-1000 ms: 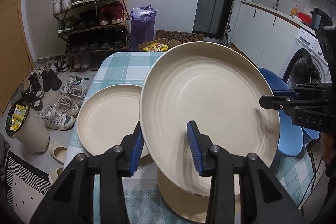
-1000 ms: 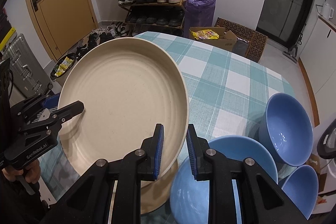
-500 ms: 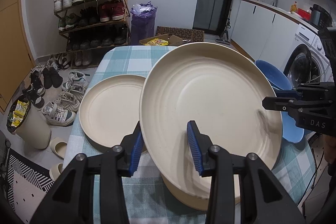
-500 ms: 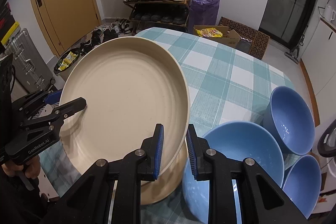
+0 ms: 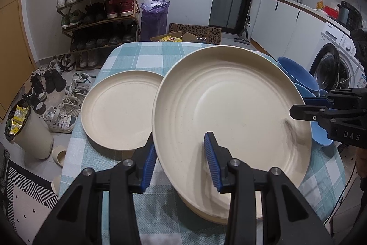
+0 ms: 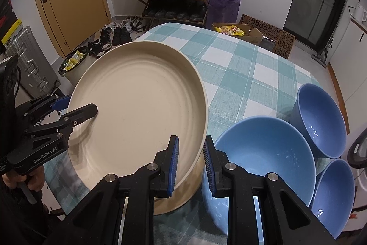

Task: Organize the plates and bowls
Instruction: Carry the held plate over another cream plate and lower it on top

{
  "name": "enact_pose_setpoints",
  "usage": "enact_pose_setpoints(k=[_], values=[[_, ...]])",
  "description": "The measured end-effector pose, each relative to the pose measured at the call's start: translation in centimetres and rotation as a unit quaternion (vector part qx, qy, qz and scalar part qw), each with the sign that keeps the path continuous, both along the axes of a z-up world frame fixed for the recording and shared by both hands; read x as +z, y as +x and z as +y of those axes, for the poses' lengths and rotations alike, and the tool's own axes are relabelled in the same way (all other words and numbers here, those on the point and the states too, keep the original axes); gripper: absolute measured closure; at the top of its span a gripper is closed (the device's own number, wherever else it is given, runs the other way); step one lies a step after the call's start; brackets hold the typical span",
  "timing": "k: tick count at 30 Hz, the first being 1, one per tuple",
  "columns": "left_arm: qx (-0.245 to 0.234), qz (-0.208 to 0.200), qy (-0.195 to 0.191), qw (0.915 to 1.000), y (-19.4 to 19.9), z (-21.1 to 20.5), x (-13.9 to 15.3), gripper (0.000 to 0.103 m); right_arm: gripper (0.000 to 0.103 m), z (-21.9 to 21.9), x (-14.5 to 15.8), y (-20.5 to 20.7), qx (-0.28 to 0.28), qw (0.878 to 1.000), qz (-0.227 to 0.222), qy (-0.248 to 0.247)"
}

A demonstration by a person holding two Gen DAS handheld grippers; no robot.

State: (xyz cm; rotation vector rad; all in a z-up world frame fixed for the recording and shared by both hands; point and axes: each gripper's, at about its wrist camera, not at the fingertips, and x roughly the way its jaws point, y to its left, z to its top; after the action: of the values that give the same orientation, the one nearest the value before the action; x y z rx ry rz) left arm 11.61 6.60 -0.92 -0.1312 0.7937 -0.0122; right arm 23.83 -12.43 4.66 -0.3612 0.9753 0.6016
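Two grippers hold one big cream plate [image 5: 231,111] between us, tilted up over the checked table [image 6: 240,66]. Only the left wrist view shows a second cream plate [image 5: 119,111] lying flat at 9 o'clock of the big one, near the table's left edge, and another cream plate [image 5: 213,212] under the big one. Only the right wrist view shows three blue bowls [image 6: 263,157] packed close at 3 o'clock, with the nearest one right beside the big plate's rim.

Our left gripper [image 5: 181,160] reaches in from 6 o'clock. Its blue pads are a fair way apart, one on each side of the big plate's rim, and we cannot tell if they press it. Our right gripper [image 6: 190,160] has its pads close together, pinching the rim on the far side.

The table has bare cloth at 12 o'clock, past the plates.
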Motion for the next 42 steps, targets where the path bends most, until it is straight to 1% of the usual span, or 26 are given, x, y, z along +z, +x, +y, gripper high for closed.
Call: enact_pose_setpoints(k=[14, 21, 29, 42], values=[[0.002, 0.015, -0.005, 0.9999, 0.3, 0.4, -1.6, 0.064, 0.081, 0.9, -1.6, -0.3, 0.005, 1.000, 0.003, -0.023], [0.005, 0.023, -0.006, 0.9997, 0.6, 0.6, -2.4, 0.064, 0.081, 1.6, -2.8, -0.7, 0.011, 0.999, 0.005, -0.044], [0.007, 0.035, 0.007, 0.9993, 0.9, 0.3, -3.4, 0.064, 0.081, 2.1, -4.5, -1.1, 0.013, 0.997, -0.006, -0.079], [0.003, 0.044, 0.012, 0.9990, 1.1, -0.2, -3.9, 0.064, 0.081, 2.3, -5.6, -2.9, 0.017, 0.992, -0.035, -0.118]])
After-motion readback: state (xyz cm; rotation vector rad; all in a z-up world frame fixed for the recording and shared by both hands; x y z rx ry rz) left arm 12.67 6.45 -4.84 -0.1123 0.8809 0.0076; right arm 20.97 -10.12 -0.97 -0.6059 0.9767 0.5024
